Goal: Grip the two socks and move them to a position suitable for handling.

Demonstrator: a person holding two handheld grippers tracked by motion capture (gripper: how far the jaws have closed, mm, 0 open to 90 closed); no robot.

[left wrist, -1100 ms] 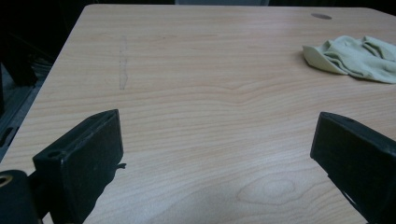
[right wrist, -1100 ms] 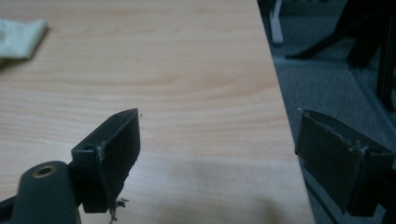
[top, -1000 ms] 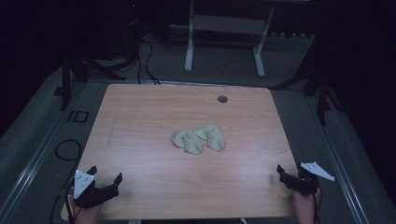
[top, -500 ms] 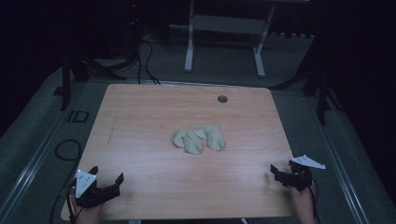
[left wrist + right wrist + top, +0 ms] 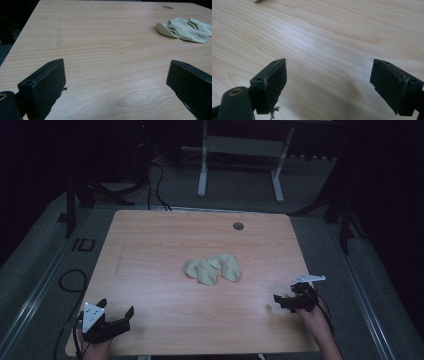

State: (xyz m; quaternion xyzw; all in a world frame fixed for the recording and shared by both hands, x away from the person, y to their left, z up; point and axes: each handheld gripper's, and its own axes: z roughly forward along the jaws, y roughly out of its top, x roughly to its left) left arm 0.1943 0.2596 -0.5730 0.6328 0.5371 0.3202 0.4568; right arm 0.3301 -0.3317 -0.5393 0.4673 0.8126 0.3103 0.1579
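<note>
Pale-green crumpled cloth (image 5: 213,269) is seen mid-table, its long axis left-right; the right gripper (image 5: 286,301), released, is probably nearer than the left gripper (image 5: 118,320), also released.

A pale green cloth (image 5: 213,268) lies crumpled in a loose, low heap near the middle of the wooden table (image 5: 150,245), its folds bunched and overlapping, flat on the surface, and shows again at the far right in the left gripper view (image 5: 185,29).
</note>
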